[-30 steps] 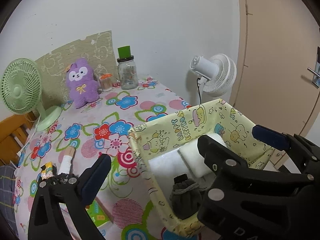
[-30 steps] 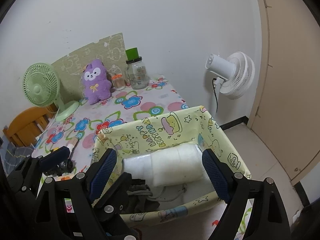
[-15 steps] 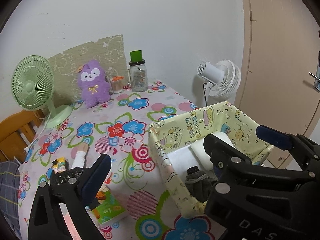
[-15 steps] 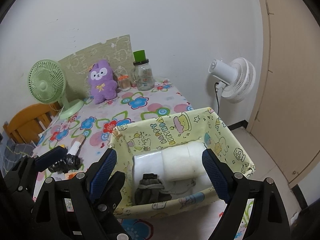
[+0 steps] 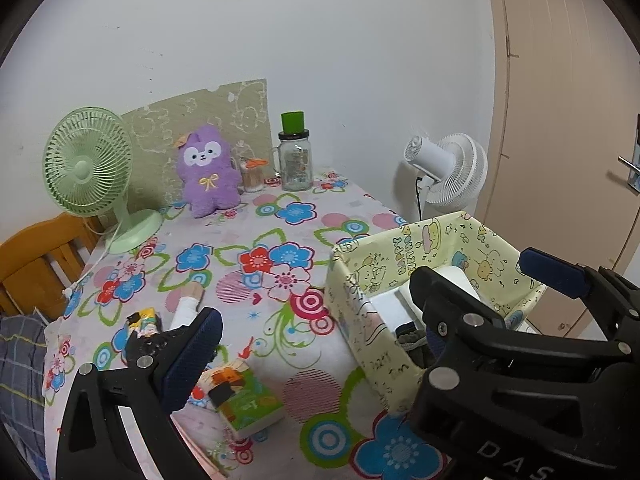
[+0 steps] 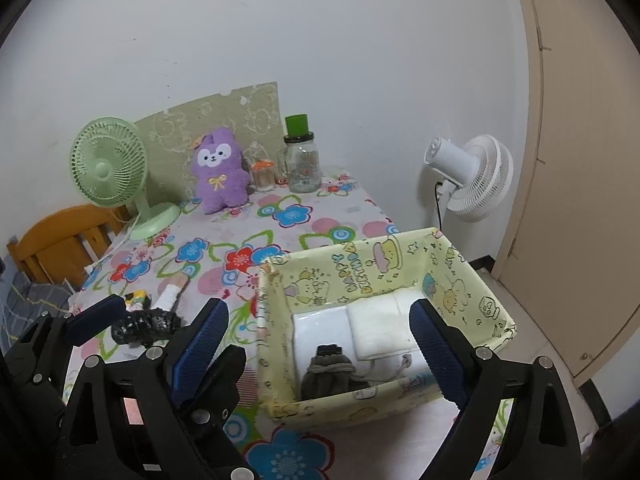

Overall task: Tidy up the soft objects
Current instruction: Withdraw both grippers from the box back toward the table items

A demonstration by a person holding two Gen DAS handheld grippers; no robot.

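Dark grey sock [image 6: 328, 372] lies bunched in the yellow fabric bin [image 6: 492, 308] on the table [image 6: 280, 216], between the right gripper's [image 6: 320, 356] widening, empty jaws, cuff pointing towards the wall, beside folded white cloths [image 6: 376, 328].

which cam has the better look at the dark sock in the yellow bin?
Right wrist. It looks down into the yellow bin, so the dark sock shows whole against the near wall, beside the white folded pieces. In the left wrist view only a sliver of the sock shows, behind the bin's wall and the right gripper.
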